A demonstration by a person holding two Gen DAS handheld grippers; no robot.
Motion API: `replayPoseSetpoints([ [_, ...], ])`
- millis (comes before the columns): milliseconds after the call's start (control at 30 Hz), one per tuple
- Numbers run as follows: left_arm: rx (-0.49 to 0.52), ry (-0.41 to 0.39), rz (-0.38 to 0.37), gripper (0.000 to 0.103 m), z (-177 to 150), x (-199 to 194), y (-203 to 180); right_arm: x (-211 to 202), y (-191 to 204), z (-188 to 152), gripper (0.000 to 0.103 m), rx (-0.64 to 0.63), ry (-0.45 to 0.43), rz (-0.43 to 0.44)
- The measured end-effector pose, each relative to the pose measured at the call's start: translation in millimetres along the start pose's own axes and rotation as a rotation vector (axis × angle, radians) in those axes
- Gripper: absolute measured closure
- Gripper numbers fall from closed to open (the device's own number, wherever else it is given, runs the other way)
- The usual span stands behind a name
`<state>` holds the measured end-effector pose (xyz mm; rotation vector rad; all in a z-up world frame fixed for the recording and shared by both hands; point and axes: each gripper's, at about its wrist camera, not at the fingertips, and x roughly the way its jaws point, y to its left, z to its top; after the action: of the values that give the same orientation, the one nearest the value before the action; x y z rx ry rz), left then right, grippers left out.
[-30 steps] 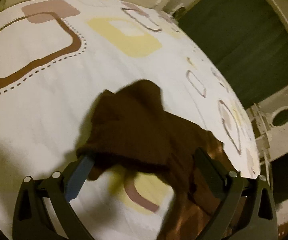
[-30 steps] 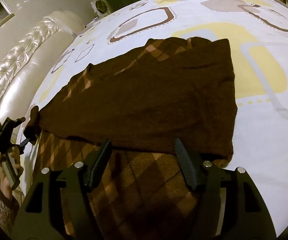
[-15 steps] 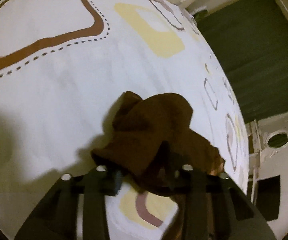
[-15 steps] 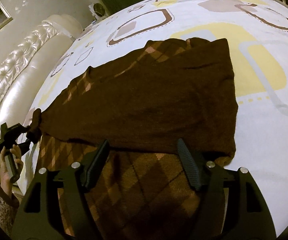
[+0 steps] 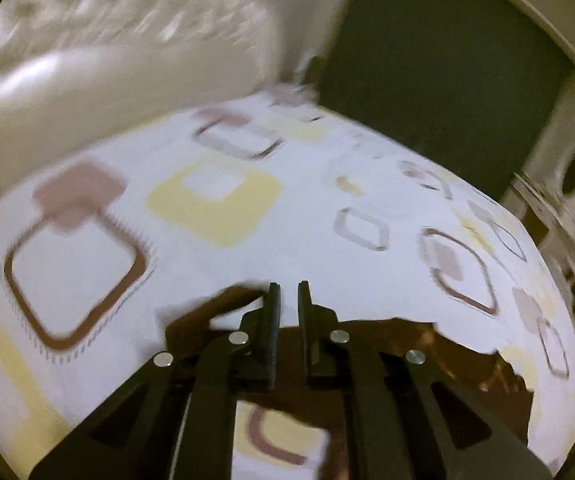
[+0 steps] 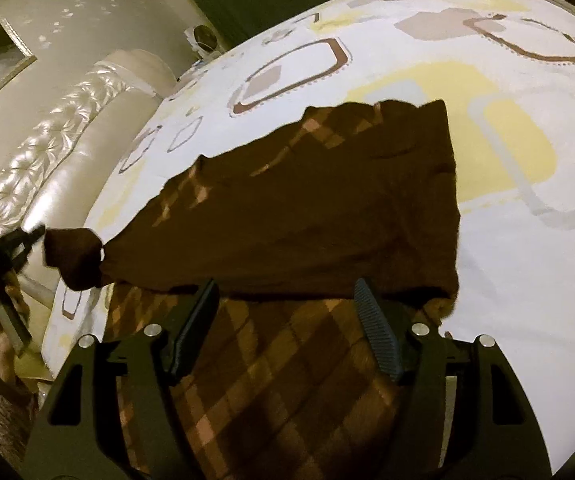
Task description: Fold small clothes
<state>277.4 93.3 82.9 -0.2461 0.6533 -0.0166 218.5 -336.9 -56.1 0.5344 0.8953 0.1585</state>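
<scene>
Left gripper (image 5: pixel 287 300): pressed together, nothing visibly pinched; view motion-blurred.
Right gripper (image 6: pixel 287 312): spread above the brown argyle-patterned knit garment (image 6: pixel 327 208), its lower edge cut off.

Motion blur smears the tufted headboard (image 5: pixel 127 40) and patterned bedsheet (image 5: pixel 215 208) beyond the left gripper (image 5: pixel 287 300); below its nearly closed jaws, the brown argyle garment (image 5: pixel 467 356) is largely hidden behind the gripper frame.

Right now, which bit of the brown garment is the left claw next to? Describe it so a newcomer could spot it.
Start at the bed with the patterned sheet, by the tufted cream headboard. A brown argyle garment lies across it. At its headboard end, beside the left claw, a bunched cuff sticks out: plain dark, knotted-looking, unlike the flat checked body.
</scene>
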Motion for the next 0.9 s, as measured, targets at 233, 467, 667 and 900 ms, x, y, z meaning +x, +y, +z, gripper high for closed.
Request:
replayPoseSetpoints([
  [233, 0.167, 0.016, -0.105, 0.094, -10, -10, -93, -18, -5, -2, 0.032, 0.026, -0.025, 0.019],
  [467, 0.171, 0.119, -0.226, 0.085, -61, -10, -120, -28, 0, -1, 0.032, 0.029, -0.007, 0.034],
  [667, 0.125, 0.104, -0.129, 0.052, -76, -27, -60, -10, 58, 7, 0.032, -0.025, 0.055, 0.161],
  [900, -0.015, 0.115, 0.025, 0.051, -88, -36, 62, 62, 220, 16, 0.032, -0.311, 0.173, 0.224],
])
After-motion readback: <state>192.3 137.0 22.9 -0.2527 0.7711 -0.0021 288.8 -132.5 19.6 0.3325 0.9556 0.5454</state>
